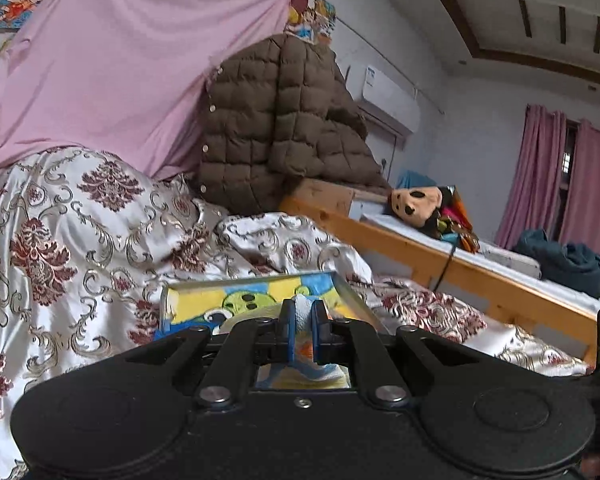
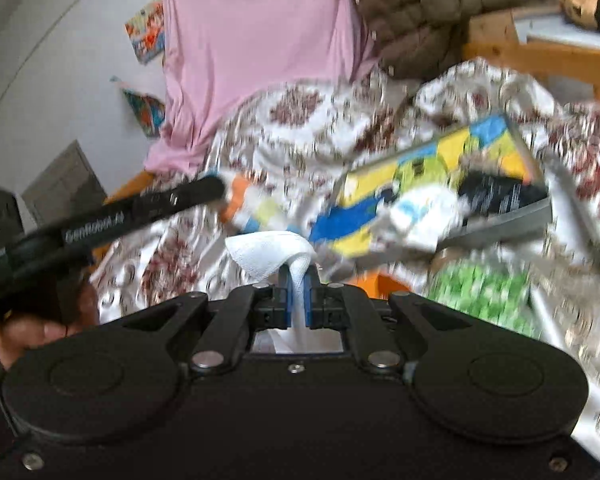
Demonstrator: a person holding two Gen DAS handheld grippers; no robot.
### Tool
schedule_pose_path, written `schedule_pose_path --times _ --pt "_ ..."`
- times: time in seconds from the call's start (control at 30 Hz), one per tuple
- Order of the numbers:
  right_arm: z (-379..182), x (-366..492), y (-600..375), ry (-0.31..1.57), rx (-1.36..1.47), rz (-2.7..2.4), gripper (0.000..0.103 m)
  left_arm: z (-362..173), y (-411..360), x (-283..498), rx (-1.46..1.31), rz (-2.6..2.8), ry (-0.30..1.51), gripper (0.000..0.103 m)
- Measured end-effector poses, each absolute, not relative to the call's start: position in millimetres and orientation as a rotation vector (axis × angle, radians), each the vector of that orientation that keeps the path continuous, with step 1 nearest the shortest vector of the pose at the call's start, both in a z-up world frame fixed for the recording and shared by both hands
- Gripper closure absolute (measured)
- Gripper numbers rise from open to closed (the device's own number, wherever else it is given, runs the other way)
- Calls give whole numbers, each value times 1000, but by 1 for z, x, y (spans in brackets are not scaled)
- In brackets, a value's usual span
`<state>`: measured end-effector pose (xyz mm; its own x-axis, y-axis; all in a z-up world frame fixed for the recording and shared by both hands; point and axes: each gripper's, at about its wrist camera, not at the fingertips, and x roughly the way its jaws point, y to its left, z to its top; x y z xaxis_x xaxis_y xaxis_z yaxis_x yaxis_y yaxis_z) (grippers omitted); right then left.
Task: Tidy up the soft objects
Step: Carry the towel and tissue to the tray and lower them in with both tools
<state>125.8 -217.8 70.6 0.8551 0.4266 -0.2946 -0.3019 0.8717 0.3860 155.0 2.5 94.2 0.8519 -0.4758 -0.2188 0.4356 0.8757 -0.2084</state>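
My left gripper (image 1: 303,316) is shut on a fold of a white cloth with blue and orange print (image 1: 305,364), held low over the bed. My right gripper (image 2: 298,280) is shut on a white cloth (image 2: 268,254) whose corner sticks up past the fingers. A colourful yellow, blue and green cartoon picture panel (image 1: 256,300) lies on the bedspread just ahead of the left gripper; it also shows, blurred, in the right wrist view (image 2: 440,168). The left gripper's body (image 2: 120,216) crosses the right wrist view at the left, with printed cloth at its tip.
A cream and maroon patterned bedspread (image 1: 80,220) covers the bed. A pink sheet (image 1: 120,60) and a brown quilted jacket (image 1: 276,120) hang behind. A wooden bed rail (image 1: 440,252), a plush toy (image 1: 416,204) and a dark garment (image 1: 564,260) are at the right.
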Motion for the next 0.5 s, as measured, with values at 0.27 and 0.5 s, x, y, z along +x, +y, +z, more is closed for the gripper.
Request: schedule_pose_path --times 0.27,0.5 --pt "106 176 -236 150 344 399 102 104 0 187 -229 -406 196 96" --pt "113 232 -243 107 369 368 102 111 3 231 -297 -352 150 96"
